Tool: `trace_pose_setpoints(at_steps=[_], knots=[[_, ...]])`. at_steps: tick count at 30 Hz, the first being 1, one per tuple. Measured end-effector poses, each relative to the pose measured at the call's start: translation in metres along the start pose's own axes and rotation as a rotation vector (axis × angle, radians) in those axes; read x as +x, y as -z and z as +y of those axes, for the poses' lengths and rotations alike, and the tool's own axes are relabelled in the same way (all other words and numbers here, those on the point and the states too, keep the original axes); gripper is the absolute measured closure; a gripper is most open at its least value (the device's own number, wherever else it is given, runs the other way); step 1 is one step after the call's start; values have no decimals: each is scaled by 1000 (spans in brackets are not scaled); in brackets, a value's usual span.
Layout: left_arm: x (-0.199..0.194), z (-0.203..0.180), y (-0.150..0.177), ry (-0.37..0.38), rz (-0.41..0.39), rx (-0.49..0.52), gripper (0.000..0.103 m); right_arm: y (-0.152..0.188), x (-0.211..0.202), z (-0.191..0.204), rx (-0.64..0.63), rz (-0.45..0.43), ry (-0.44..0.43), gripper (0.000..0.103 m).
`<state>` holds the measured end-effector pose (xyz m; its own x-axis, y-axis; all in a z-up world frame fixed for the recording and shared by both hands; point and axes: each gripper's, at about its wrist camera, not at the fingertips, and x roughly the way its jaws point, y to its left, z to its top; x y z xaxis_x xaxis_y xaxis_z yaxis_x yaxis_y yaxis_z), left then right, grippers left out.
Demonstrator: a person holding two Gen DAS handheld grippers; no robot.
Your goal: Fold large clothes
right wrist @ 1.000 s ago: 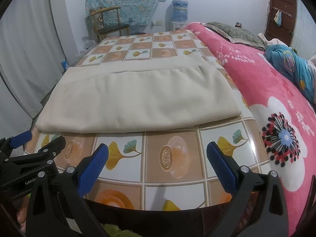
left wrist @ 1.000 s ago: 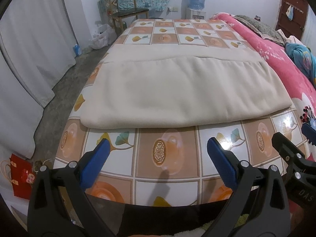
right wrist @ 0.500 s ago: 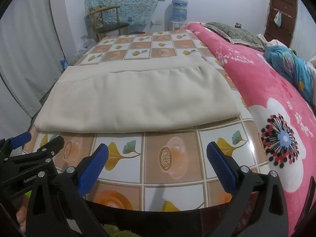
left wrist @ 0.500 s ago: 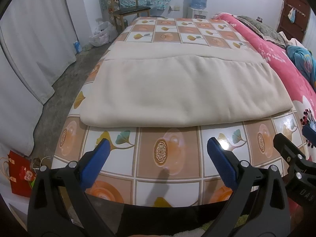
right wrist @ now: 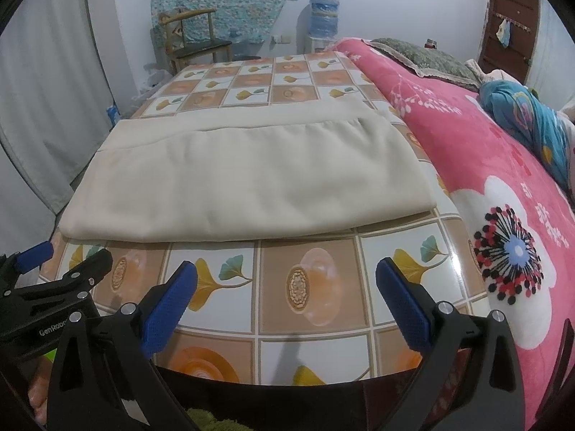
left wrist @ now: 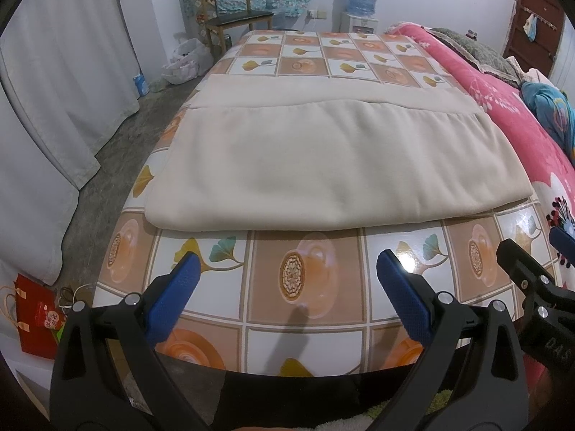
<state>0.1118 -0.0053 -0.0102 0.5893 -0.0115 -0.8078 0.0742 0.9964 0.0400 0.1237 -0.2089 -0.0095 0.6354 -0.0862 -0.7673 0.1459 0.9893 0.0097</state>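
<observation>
A cream garment lies folded flat across the middle of a table covered in an orange-and-white tiled cloth. Its upper layer ends short of the far edge, leaving a strip of the lower layer showing. My left gripper is open above the table's near edge, well short of the garment's near fold, with nothing between its blue pads. My right gripper is open too, beside it on the right. Each view catches the other gripper at its side edge.
A pink flowered blanket covers a bed along the table's right side, with a blue bundle on it. Grey curtains hang at the left. A wooden chair and a water dispenser stand at the far wall. A red bag sits on the floor.
Both grippers have drifted slightly toward the table, so the garment looks a little nearer. They stay open and the garment has not moved.
</observation>
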Motion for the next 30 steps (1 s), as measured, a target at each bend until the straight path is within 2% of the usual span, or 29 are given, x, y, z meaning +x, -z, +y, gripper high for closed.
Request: trace_pose_setpoints(at_steps=[30], knots=[[1,-2,1,1,8,-2,8,1,3,-1,5,12,3,6]])
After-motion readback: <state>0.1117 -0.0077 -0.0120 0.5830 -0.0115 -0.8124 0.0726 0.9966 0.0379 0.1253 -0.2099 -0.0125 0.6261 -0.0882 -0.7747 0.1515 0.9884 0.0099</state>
